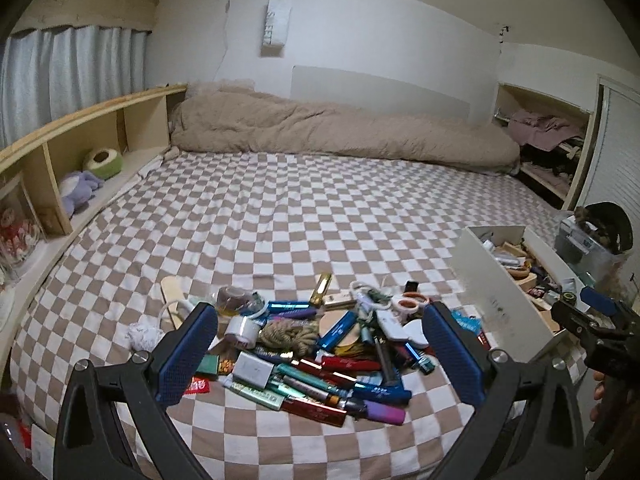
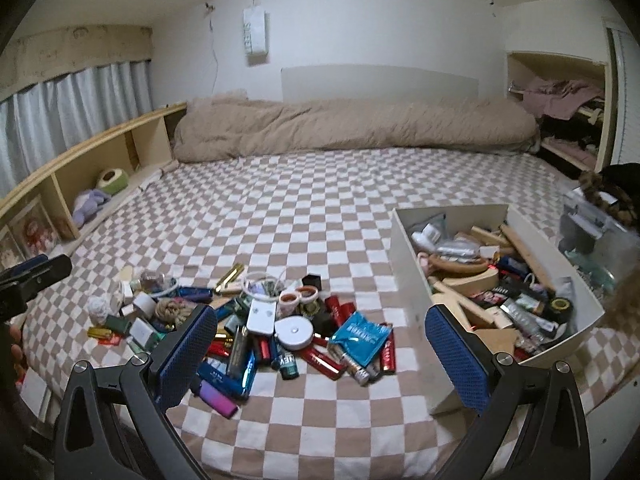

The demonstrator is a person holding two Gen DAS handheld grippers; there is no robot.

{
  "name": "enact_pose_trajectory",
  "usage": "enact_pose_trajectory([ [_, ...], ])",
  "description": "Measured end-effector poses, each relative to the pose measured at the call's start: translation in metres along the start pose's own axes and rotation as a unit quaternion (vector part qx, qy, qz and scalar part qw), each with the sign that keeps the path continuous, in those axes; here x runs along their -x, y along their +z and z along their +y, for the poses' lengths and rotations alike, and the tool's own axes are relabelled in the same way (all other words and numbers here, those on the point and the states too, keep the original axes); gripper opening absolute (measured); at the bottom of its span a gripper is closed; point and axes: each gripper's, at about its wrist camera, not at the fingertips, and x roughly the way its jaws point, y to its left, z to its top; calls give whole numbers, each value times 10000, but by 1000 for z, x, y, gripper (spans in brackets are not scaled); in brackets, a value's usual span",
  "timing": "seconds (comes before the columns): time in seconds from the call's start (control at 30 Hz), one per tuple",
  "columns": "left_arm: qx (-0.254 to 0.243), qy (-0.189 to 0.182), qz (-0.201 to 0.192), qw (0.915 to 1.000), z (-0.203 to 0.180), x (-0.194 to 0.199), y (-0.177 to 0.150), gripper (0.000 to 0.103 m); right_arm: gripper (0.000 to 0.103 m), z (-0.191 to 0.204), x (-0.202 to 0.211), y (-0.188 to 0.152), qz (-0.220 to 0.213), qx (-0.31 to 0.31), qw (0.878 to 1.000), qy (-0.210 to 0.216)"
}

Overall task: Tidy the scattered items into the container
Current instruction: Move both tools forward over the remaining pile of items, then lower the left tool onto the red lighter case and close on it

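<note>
two hand-held grippers hover over the checkered bed [image 1: 280, 208]. our left hand-held gripper [image 1: 320, 344] has its blue pads spread wide apart with nothing between them, and it looks straight down on the pile of scattered items [image 1: 320, 352] that lies near the bed's front edge. our right hand-held gripper [image 2: 320, 344] is likewise spread wide and empty, with the same pile [image 2: 256, 328] below and left of its middle.

we see the white container [image 2: 412, 264] standing on the bed to the right of the pile, apart from it by a strip of bare sheet. it is already heaped with things, and its near corner sits close to the bed's right front edge. in the left wrist view the container [image 1: 492, 304] stands just behind the right pad.

most of the sheet behind the pile lies bare, up to the rolled beige duvet [image 2: 352, 128] along the far wall. a wooden shelf [image 1: 80, 148] runs down the left edge of the bed. a clear plastic bin [image 2: 600, 240] stands beyond the container's right wall.
</note>
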Motion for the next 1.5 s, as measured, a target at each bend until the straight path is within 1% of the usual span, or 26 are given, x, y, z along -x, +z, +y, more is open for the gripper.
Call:
enact_pose_trajectory([
  [0.23, 149, 223, 432, 9987, 19, -32, -17, 103, 103, 6, -32, -18, 410, 12, 9992, 27],
  [0.33, 168, 234, 668, 9974, 25, -47, -27, 103, 103, 7, -46, -27, 612, 7, 9981, 48],
  [0.57, 160, 412, 1222, 9915, 28, -81, -55, 103, 103, 11, -76, -51, 1046, 87, 9945, 51],
  [0.7, 154, 534, 1545, 9864, 28, -99, -71, 103, 103, 9, -91, -63, 1261, 74, 9920, 60],
  [0.8, 120, 527, 1841, 9814, 26, -111, -87, 103, 103, 8, -102, -73, 1416, 58, 9899, 48],
  [0.97, 36, 476, 2142, 9756, 23, -124, -102, 103, 103, 9, -119, -91, 1719, 151, 9850, -23],
  [1.17, -26, 350, 2494, 9678, 19, -134, -117, 103, 103, 14, -133, -108, 1998, 284, 9794, 24],
  [1.3, -115, 278, 2758, 9607, 16, -140, -129, 103, 103, 14, -139, -115, 2143, 324, 9762, 104],
  [1.4, -206, 300, 2873, 9572, 13, -146, -136, 103, 103, 13, -141, -119, 2180, 322, 9754, 106],
  [1.5, -340, 351, 2887, 9562, 9, -149, -138, 103, 103, 14, -140, -121, 2204, 387, 9746, 67],
])
